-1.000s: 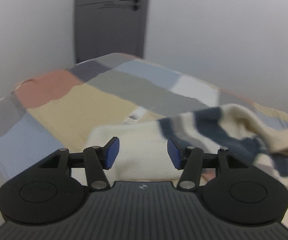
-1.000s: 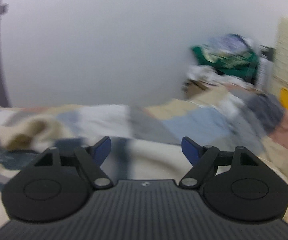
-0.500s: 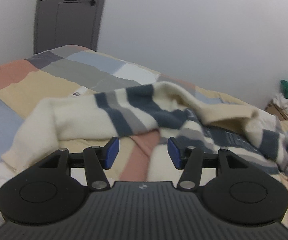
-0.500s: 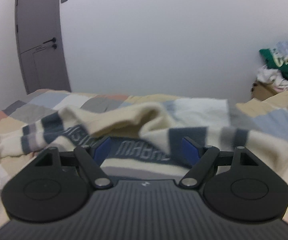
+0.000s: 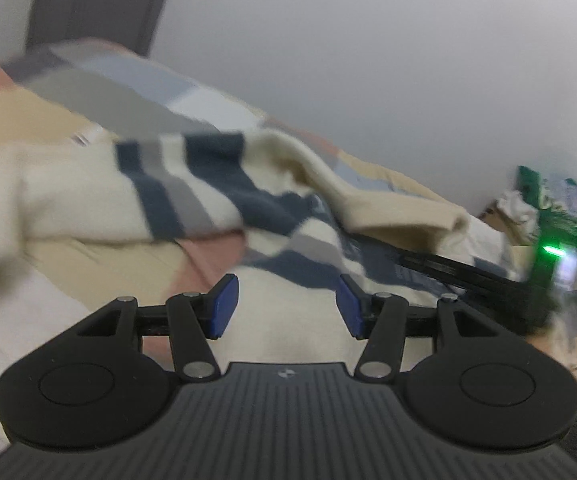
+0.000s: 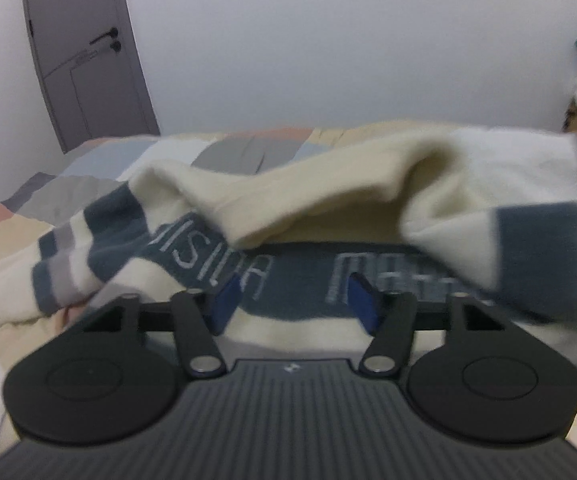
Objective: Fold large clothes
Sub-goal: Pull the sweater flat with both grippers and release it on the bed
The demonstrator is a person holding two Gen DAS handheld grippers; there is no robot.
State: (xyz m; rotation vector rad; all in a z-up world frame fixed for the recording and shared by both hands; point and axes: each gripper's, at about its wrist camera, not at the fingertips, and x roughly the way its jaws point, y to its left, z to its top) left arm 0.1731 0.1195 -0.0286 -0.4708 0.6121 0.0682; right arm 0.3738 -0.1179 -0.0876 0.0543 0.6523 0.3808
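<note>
Left gripper [image 5: 286, 306] is held half open, nothing gripped. The cream striped sweater [image 6: 328, 200], thick, soft and floppy, is left crumpled across the patchwork bedspread [image 5: 100, 92]; its bottom hem is probably best pinched. Right gripper [image 6: 292, 300] is closing, empty.

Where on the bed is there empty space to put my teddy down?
The patchwork bedspread lies bare at the end nearest the grey door, beyond the striped sweater. A second bare strip runs between the sweater and the white wall. The middle is crowded with the crumpled sweater, and clothes pile at the other end.
</note>
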